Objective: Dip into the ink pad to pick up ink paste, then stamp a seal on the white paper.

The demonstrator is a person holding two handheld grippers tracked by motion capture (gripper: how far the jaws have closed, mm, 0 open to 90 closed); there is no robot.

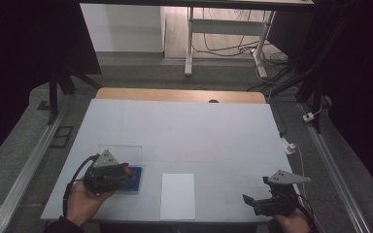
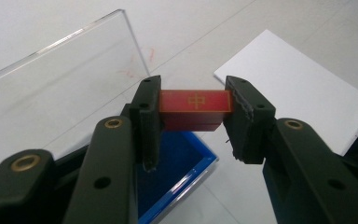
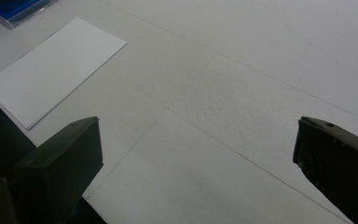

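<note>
Tabletop [image 1: 184,131] covered in white spreads across the high view, with a strip of bare wood along its far edge. On it, near the person's edge and about midway between the two hands, lies a white sheet of paper [image 1: 178,196], flat and lengthwise toward the person. Left of the sheet stands a clear acrylic panel [image 2: 51,74]; in the left gripper view it rises behind the jaws, leaning slightly, with faint red marks near its right edge. Just in front of the panel sits a blue tray [image 1: 135,180], which the left gripper view shows as a shallow open box [image 2: 182,163] with a pale rim, directly below the jaws.

Left gripper [image 2: 193,114], held in the person's left hand [image 1: 85,201], hovers over that tray with its jaws clamped on a red block [image 2: 195,108]. The block is a small rectangular piece with a thin gold border and a gold character on its upper face; it sits level between the two pads, gripped at its short ends and lifted clear of the tray beneath.

Right gripper [image 1: 267,199] rests low at the table's near right corner, well apart from the sheet, and its jaws stand wide with nothing but bare tabletop between them.
</note>
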